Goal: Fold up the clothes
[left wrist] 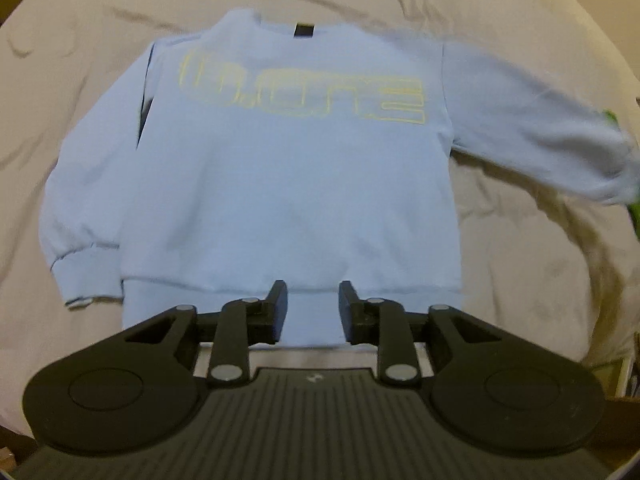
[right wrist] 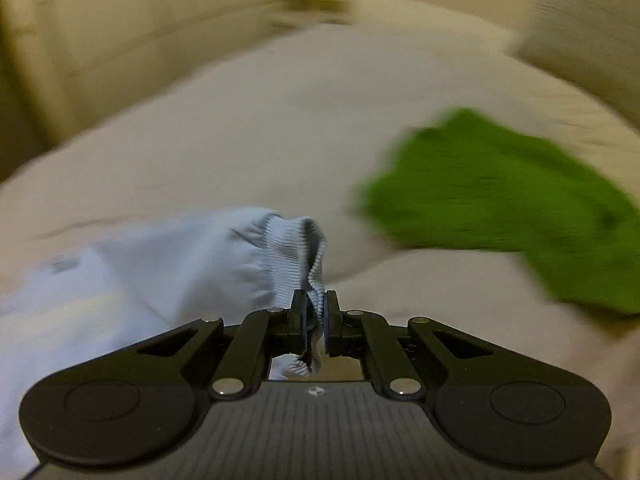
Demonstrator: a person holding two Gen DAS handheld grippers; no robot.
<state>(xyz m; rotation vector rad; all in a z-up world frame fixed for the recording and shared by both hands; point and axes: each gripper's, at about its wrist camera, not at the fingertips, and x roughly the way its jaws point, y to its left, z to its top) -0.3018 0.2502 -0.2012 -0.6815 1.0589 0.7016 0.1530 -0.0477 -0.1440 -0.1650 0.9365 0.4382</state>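
A light blue sweatshirt (left wrist: pixel 296 184) with yellow lettering lies face up on the beige bedcover (left wrist: pixel 540 280). Its left sleeve lies along the body. Its right sleeve (left wrist: pixel 540 128) is stretched out to the right and lifted. My left gripper (left wrist: pixel 313 292) is open and empty, just above the sweatshirt's bottom hem. My right gripper (right wrist: pixel 317 300) is shut on the ribbed cuff (right wrist: pixel 296 256) of that right sleeve and holds it above the bed. The right wrist view is blurred.
A green garment (right wrist: pixel 504 200) lies on the bedcover (right wrist: pixel 260 132) to the right of the held cuff; its edge shows in the left wrist view (left wrist: pixel 610 118). A pale pillow (right wrist: pixel 580 40) lies at the far right, a wall (right wrist: pixel 100 20) at the left.
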